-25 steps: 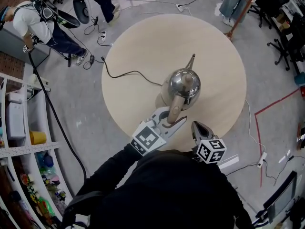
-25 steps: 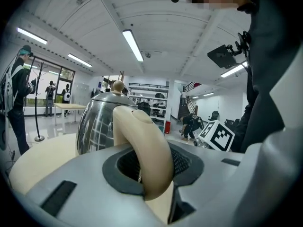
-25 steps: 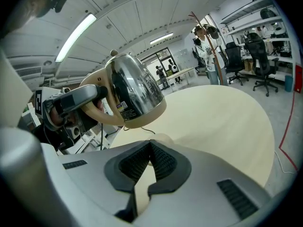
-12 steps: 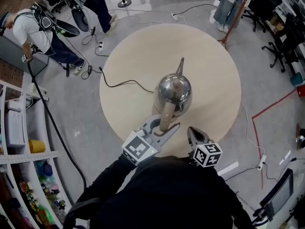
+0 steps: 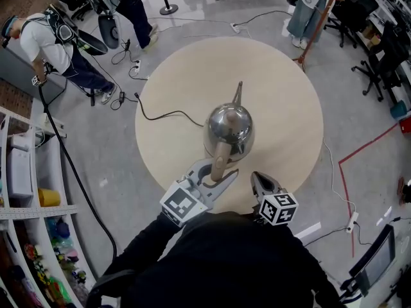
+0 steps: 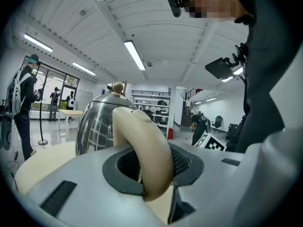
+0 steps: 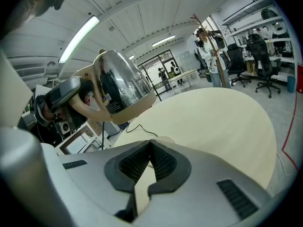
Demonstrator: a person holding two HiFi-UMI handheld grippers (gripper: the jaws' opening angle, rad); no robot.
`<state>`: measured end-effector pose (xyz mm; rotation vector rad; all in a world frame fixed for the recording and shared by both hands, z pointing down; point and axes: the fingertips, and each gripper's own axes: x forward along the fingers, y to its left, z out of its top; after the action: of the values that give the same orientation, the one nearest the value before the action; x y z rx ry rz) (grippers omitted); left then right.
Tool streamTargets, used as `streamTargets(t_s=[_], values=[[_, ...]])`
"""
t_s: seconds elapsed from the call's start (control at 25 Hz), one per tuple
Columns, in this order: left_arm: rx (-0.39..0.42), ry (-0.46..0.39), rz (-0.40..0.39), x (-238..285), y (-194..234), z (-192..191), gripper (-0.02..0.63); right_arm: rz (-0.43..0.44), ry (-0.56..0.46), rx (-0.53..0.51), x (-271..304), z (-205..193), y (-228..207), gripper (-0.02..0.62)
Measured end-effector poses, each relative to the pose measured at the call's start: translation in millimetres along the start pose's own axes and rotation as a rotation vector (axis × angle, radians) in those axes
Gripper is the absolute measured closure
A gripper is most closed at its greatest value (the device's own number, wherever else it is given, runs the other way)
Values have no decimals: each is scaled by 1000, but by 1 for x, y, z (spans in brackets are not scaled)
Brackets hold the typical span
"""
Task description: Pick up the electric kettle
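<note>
Left tool (image 5: 215, 174) | gripping handle (image 5: 220, 158) | kettle (image 5: 230, 127) higher than before

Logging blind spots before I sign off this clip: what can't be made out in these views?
- Head view: the body of the kettle hides its underside and the near end of the cord.
- Left gripper view: the kettle body hides its spout.
- Right gripper view: the print on the kettle's label is too small to read.

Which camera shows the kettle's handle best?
The left gripper view: the handle fills it, clamped between the left gripper's pads. The head view shows it small, from above; the right gripper view catches only its curve beside the kettle.
</note>
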<state>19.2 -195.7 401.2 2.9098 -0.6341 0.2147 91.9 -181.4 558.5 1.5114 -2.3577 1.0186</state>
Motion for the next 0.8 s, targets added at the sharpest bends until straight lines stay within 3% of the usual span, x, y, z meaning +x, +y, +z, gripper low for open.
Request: streamTargets(t_s=[0.4, 0.6, 0.8], values=[[-51, -29, -28, -22, 0, -7, 488, -8, -5, 7, 8, -7, 9, 586], [-73, -14, 11, -45, 19, -12, 488, 36, 16, -27, 36, -6, 33, 586], [-80, 20, -9, -38, -9, -24, 488, 42, -5, -60, 8, -9, 28, 586]])
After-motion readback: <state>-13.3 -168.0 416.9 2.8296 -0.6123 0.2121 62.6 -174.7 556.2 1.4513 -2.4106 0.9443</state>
